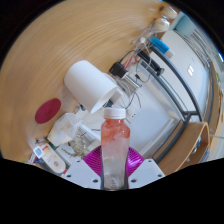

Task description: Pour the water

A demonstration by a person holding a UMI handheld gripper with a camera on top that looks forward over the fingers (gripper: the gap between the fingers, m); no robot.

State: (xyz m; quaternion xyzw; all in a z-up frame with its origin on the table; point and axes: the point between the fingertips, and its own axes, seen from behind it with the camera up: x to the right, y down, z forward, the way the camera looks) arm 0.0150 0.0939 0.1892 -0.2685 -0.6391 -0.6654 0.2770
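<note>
- A clear plastic bottle with a white screw cap and pinkish liquid inside (pixel 115 148) is standing upright between the gripper's (pixel 116 172) two fingers, with its base reaching down to where the fingers begin.
- The magenta pads (pixel 97 160) are showing on either side of the bottle, close against its lower body; whether both are actually pressing on it, I cannot tell.
- The bottle's cap is sitting on, closed.
- Just beyond the bottle, a white cylindrical roll, like a paper towel roll (pixel 91 83), is lying tilted on the round light wooden table (pixel 60 40).
- To one side of the roll, a dark red round disc (pixel 47 112) is resting flat on the wooden surface.
- Nearer the fingers, a small white packet with a coloured label (pixel 50 156) is lying beside a white cloth or paper sheet (pixel 70 128).
- Beyond the table's far side, a white-topped desk with a dark metal frame (pixel 172 90) is carrying cables and small items too small to identify.
- A light blue object (pixel 159 44) is sitting at the far end of that desk.
</note>
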